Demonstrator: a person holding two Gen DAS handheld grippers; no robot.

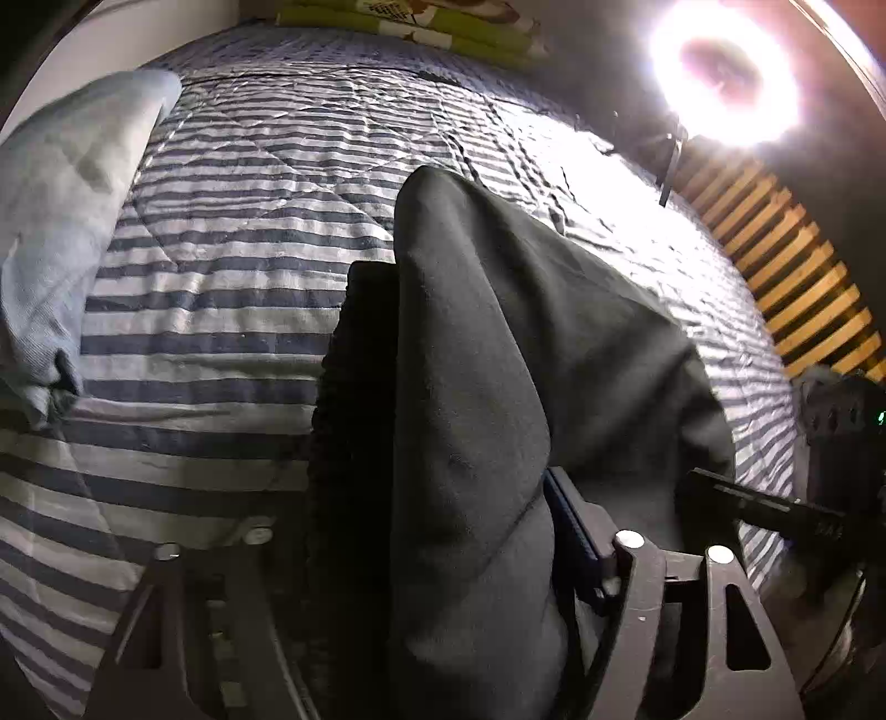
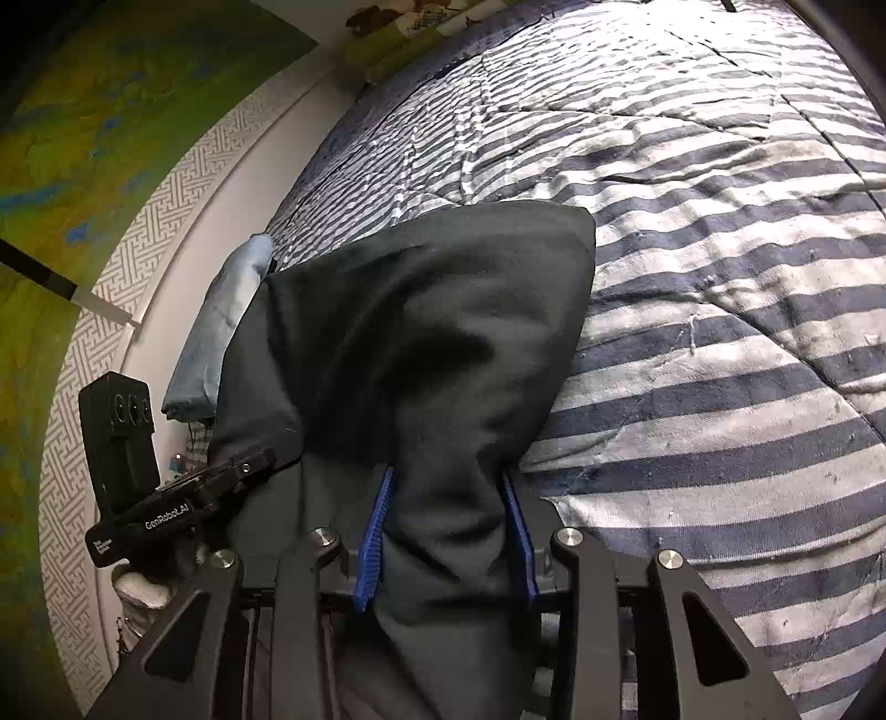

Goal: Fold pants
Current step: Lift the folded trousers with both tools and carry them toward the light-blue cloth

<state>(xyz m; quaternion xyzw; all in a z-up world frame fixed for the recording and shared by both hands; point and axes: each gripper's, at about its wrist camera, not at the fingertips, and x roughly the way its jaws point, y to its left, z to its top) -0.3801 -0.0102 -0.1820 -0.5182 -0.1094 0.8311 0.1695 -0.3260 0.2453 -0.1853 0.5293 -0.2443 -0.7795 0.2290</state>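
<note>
The dark grey pants (image 2: 443, 310) are bunched and lifted off the striped quilt (image 2: 720, 288). In the right wrist view my right gripper (image 2: 448, 476) is shut on them, both blue pads (image 2: 376, 526) pressed against a fold of the cloth. In the left wrist view the pants (image 1: 498, 343) fill the gap of my left gripper (image 1: 443, 482). Its right blue pad (image 1: 576, 543) touches the fabric, while the other is hidden under dark cloth. The left gripper's body (image 2: 183, 498) also shows in the right wrist view, its tip at the pants' edge.
A folded light blue cloth (image 1: 61, 221) lies at the quilt's left side by the wall. A bright ring light (image 1: 725, 72) and bare wooden bed slats (image 1: 786, 266) sit at the right. Green patterned bedding (image 1: 421, 22) lies at the far end. A gloved hand (image 2: 141, 590) holds the left gripper.
</note>
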